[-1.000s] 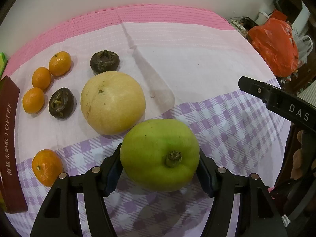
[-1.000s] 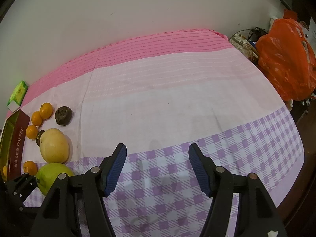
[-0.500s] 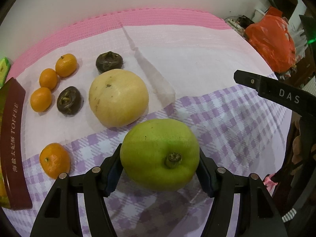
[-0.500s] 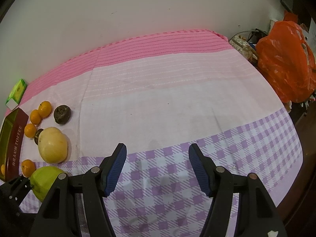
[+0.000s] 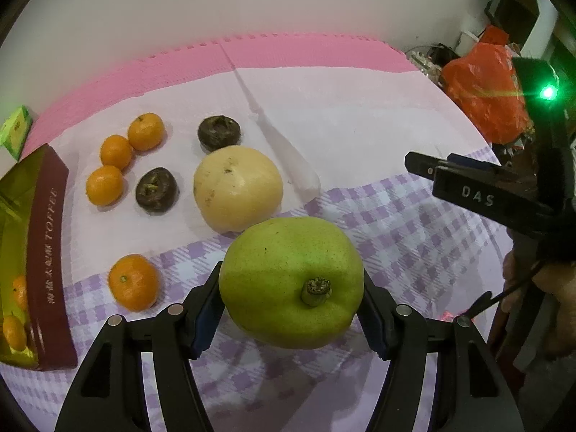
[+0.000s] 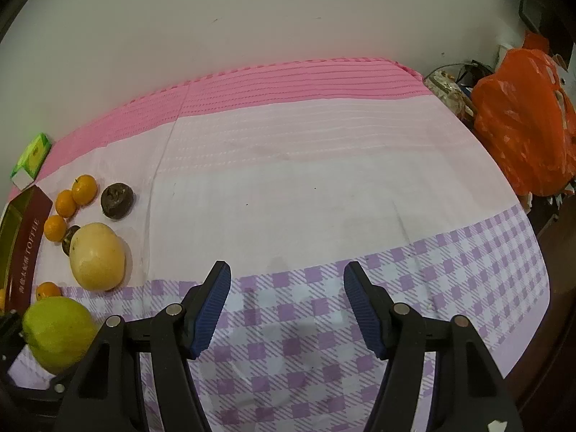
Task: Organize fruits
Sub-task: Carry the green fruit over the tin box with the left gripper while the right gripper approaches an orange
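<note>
My left gripper (image 5: 291,298) is shut on a big green fruit (image 5: 289,280), stem end toward the camera, held above the checked cloth. Behind it on the cloth lie a large yellow fruit (image 5: 237,187), two dark brown fruits (image 5: 219,133) (image 5: 156,190) and several small oranges (image 5: 145,131), one of them (image 5: 134,280) near the left finger. My right gripper (image 6: 286,297) hangs open over bare cloth with nothing between its blue pads (image 6: 212,306). In the right wrist view the green fruit (image 6: 57,331) shows at lower left, with the yellow fruit (image 6: 97,255) behind it.
A maroon and gold toffee box (image 5: 43,259) with small oranges inside lies at the left edge. A small green carton (image 5: 16,131) sits behind it. An orange plastic bag (image 6: 525,122) and clutter stand off the table's right end. A white wall backs the pink cloth (image 6: 288,82).
The left gripper has lifted the green fruit and drawn back, so the fruits on the cloth look smaller and farther. The right gripper has stayed put.
</note>
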Available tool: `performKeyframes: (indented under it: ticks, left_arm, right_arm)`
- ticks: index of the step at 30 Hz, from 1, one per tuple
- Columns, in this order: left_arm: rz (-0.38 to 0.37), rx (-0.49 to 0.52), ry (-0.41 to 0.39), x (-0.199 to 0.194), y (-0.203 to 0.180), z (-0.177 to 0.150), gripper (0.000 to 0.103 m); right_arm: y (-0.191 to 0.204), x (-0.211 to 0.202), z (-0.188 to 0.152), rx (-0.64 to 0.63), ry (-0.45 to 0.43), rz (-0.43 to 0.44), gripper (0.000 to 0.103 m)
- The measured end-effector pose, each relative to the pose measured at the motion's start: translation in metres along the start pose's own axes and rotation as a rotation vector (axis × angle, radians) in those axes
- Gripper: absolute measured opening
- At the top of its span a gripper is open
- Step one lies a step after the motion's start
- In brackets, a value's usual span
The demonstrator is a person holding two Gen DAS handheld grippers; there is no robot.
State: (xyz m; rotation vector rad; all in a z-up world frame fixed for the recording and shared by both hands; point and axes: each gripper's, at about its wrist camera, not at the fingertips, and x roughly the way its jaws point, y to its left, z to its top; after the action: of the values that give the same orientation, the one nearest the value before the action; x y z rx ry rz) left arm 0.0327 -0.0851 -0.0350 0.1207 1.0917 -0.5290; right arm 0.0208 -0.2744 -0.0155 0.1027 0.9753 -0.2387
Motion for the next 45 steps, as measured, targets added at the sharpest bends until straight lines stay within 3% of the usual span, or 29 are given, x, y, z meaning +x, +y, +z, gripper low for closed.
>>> performKeyframes:
  ticks: [13,27,45]
  left_arm:
    - [0.034,-0.067,-0.086,-0.042,0.038,0.008,0.066]
    - [0.160,-0.182,-0.150,-0.080,0.123,0.002,0.066]
    - [0.325,-0.354,-0.156,-0.100,0.241,-0.021,0.066]
  right_arm:
    - [0.017,-0.003,-0.005,-0.065,-0.017,-0.006,0.063]
    - [0.033,-0.004,-0.011,-0.112,-0.020,0.010,0.063]
    - [0.097,-0.044,-0.023,-0.250,-0.105,0.185,0.063]
